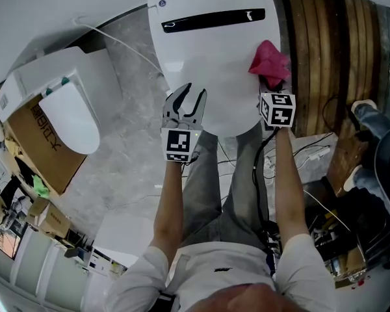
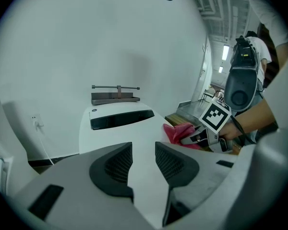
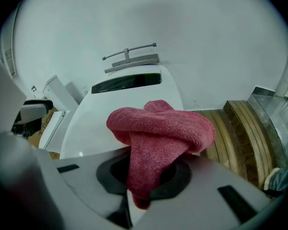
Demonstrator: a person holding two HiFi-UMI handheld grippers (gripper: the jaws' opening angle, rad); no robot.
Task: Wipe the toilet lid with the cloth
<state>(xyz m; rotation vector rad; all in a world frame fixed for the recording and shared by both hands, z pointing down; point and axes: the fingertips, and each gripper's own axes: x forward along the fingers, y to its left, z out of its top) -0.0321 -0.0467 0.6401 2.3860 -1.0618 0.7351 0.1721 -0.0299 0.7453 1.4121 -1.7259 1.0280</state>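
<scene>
So the pink terry cloth is bunched up into a fat knot and hanging out at the right edge of the white toilet lid, about halfway along it. The right tongs are clamping down on the cloth's lower tail, with the rest of it puffing out over the jaws. I can't tell whether it's actually pressing on the lid.

The left tongs are hovering over the front part of the lid. Their jaws are sitting slightly apart with nothing between them, just white lid showing through the gap. From that side you're also seeing the right tongs poking in with the cloth on the lid's far edge.

The lid itself is lying closed, and a dark glossy strip is running across its back end. Behind it, a metal rail is sticking out from the white wall.

Right next to the toilet, wooden slats are running alongside. On the other side, a spare toilet seat unit is resting on a cardboard box on the grey marble floor.
</scene>
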